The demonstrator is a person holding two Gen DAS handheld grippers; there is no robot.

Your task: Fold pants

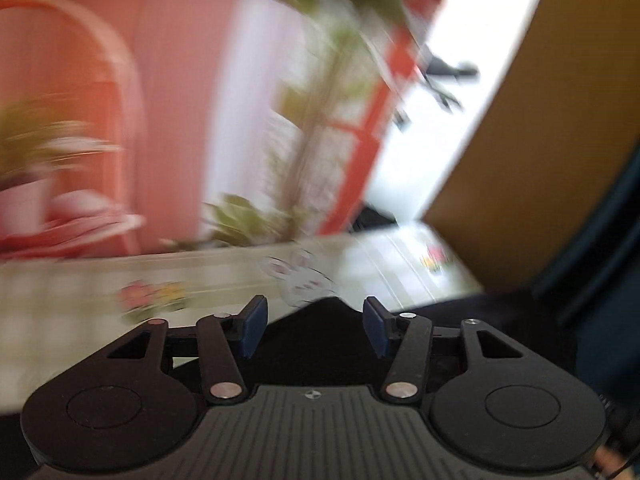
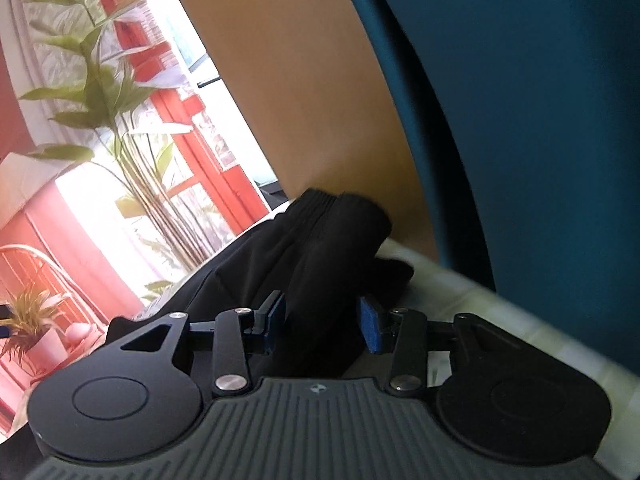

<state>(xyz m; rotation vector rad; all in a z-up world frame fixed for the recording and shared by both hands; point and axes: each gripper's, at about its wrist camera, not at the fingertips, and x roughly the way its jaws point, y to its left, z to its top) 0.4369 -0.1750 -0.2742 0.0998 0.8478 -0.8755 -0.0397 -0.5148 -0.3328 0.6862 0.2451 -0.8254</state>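
Note:
The black pants [image 2: 320, 240] lie bunched on the table, their gathered waistband raised toward the back in the right wrist view. My right gripper [image 2: 322, 322] is open, its blue pads on either side of a thick fold of the pants; whether the pads touch the cloth is unclear. In the blurred left wrist view a black peak of the pants [image 1: 320, 328] sits between the blue pads of my left gripper [image 1: 316, 326], which is open with a wide gap.
The table has a pale checked cloth with flower and rabbit prints [image 1: 224, 276]. A tan board [image 2: 304, 80] and a teal panel [image 2: 520, 120] stand close behind the pants. Potted plants [image 2: 132, 128], a pink wall and a red window frame lie beyond.

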